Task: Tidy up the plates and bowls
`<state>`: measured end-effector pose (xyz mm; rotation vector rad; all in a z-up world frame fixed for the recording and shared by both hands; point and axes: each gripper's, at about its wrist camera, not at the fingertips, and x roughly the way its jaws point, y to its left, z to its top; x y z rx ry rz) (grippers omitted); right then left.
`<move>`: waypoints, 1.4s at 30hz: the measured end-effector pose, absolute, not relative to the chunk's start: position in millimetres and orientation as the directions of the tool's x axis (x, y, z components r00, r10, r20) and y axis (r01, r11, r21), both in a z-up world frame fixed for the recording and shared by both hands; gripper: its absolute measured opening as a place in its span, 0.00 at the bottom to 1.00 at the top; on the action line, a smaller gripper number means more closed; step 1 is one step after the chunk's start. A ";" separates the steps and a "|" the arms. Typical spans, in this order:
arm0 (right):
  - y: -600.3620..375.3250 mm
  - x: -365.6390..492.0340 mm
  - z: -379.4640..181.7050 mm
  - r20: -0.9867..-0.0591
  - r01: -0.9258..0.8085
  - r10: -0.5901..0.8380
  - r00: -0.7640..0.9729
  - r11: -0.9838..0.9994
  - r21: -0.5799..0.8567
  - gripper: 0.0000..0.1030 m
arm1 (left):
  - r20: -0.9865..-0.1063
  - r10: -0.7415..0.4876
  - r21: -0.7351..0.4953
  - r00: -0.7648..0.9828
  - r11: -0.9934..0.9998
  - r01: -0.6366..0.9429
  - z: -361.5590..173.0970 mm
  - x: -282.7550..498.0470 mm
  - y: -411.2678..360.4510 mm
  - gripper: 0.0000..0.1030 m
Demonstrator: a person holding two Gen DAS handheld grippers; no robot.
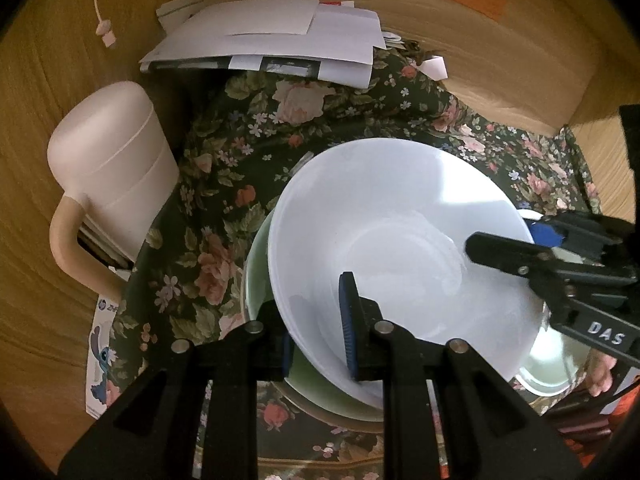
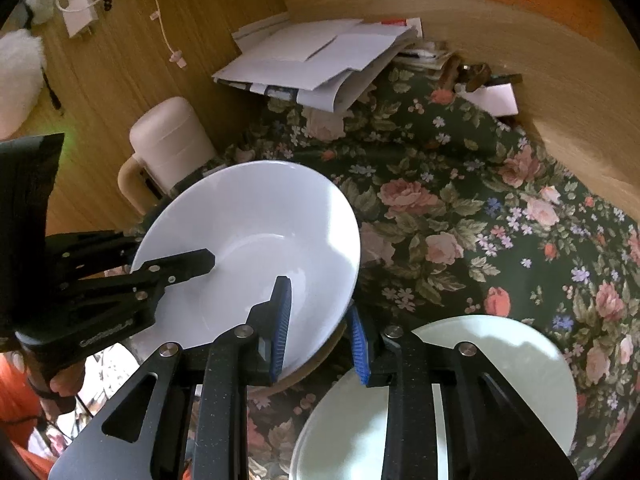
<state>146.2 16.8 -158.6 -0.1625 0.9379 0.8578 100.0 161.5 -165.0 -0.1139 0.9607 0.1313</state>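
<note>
A white bowl (image 1: 400, 232) (image 2: 256, 216) rests tilted in a pale green bowl (image 1: 260, 280) on the floral cloth. My left gripper (image 1: 316, 344) is shut on the white bowl's near rim, one blue pad inside and the other outside. In the right wrist view the left gripper (image 2: 168, 248) holds the bowl's left rim. My right gripper (image 2: 320, 332) straddles the opposite rim, its inner pad against the bowl wall and its outer pad close by the outside. In the left wrist view the right gripper (image 1: 506, 236) sits on the bowl's right rim. A pale green plate (image 2: 500, 380) (image 1: 548, 372) lies beside the stack.
A cream jug (image 1: 112, 168) (image 2: 168, 144) with a handle stands left of the bowls. A stack of papers (image 1: 272, 40) (image 2: 320, 56) lies at the back. Wooden walls (image 1: 480, 60) close in the floral cloth (image 2: 480, 220). A white cable (image 2: 164, 28) hangs at the left.
</note>
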 end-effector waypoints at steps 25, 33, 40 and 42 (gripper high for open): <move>5.5 142.8 -160.4 -0.755 -0.698 0.583 0.299 0.673 0.244 0.41 | -0.832 0.052 -0.074 0.552 0.976 -0.203 -147.1 103.1 169.4 0.33; 8.2 145.2 -161.6 -0.761 -0.699 0.578 0.294 0.673 0.242 0.41 | -0.836 0.016 -0.113 0.548 0.973 -0.200 -141.3 96.5 174.8 0.33; 11.8 148.6 -165.0 -0.772 -0.701 0.573 0.275 0.669 0.247 0.41 | -0.773 0.103 -0.031 0.627 0.979 -0.199 -112.4 83.2 177.2 0.47; 12.6 149.8 -166.1 -0.774 -0.702 0.573 0.268 0.667 0.250 0.41 | -0.762 0.119 -0.017 0.636 0.979 -0.205 -108.3 78.1 178.8 0.51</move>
